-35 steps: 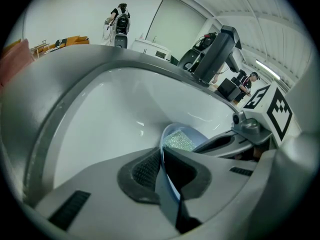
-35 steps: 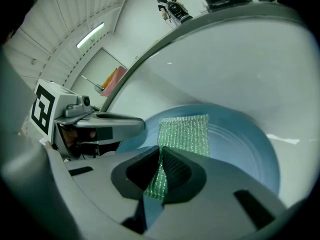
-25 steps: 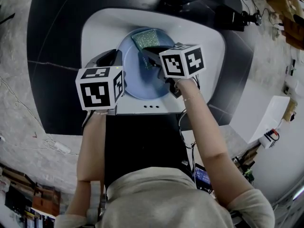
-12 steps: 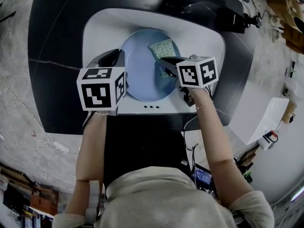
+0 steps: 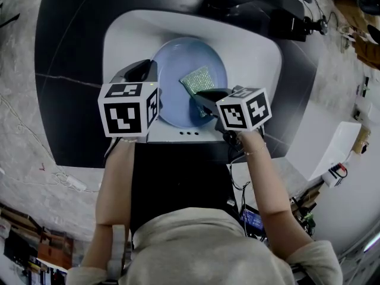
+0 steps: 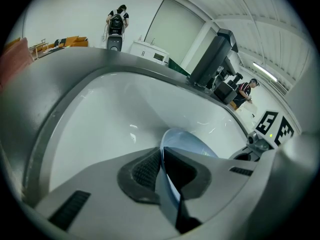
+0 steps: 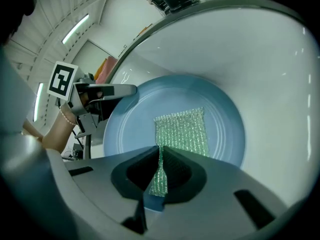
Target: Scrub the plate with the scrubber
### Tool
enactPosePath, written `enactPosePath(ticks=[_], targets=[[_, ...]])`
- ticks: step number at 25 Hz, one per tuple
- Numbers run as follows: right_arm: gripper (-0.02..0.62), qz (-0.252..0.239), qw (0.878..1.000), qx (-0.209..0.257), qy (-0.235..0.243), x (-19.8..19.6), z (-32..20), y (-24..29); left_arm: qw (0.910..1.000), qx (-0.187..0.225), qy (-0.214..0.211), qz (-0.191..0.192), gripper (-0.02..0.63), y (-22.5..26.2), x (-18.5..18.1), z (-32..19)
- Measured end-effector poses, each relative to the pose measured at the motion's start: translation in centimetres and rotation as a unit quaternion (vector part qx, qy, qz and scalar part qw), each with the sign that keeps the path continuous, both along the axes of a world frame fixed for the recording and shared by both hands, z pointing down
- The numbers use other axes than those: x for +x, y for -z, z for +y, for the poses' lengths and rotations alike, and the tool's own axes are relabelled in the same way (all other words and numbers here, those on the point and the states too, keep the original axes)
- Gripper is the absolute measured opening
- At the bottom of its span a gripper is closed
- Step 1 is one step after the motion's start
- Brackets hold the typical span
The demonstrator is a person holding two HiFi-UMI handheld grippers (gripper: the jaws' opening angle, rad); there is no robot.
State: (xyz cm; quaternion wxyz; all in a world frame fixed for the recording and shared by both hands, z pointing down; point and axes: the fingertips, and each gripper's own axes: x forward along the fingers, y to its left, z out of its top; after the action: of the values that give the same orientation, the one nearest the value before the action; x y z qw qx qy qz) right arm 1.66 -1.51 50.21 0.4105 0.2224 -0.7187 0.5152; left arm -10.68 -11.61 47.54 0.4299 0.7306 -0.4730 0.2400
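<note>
– Plate (image 5: pixel 178 82): count and position?
– One plate, pale blue and round. It lies in the white basin (image 5: pixel 249 46), which is set into a dark counter (image 5: pixel 65 70). In the head view, the plate sits at the basin's middle.
– Scrubber count?
– One scrubber (image 5: pixel 198 78), a green glittering mesh rectangle. Most of it lies flat on the plate's face, right of centre in the head view. Its near end is gathered to a narrow strip.
– Grippers?
– Two. The left gripper (image 6: pixel 162 156) has its fingers clamped on the plate's rim at the left edge; the rim runs between the two pads. The right gripper (image 7: pixel 161 156) has its fingers pinched on the scrubber's gathered end, and its tips stand over the plate's near part.
– Markings?
– Two marker cubes, one per gripper: the left cube (image 5: pixel 127 110) and the right cube (image 5: pixel 244 108). Each visible face carries a black-and-white square pattern. Three small dark dots (image 5: pixel 189 133) sit in a row on the basin's near rim.
– Other items?
– Two persons stand in the background of the left gripper view, one at the far left (image 6: pixel 116 21) and one at the right (image 6: pixel 245 89).
</note>
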Motion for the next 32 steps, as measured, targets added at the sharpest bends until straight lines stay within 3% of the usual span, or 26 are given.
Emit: enactPosePath(ticks=[13,21,32], targets=[[0.038,-0.085,0.996,-0.012,-0.009,-5.6,1.1,2.3,1.0,0.002,0.002,0.006,0.038,0.5,0.1,-0.6],[0.038,-0.119,0.992,0.013,-0.04,-8.0,-1.1,2.2,1.0,0.001,0.004,0.005,0.038,0.4,0.3,-0.9],[0.037,-0.124,0.988,0.041,-0.08,-8.0,-4.6,1.5,1.0,-0.003,0.001,0.003,0.038,0.5,0.2,-0.3]])
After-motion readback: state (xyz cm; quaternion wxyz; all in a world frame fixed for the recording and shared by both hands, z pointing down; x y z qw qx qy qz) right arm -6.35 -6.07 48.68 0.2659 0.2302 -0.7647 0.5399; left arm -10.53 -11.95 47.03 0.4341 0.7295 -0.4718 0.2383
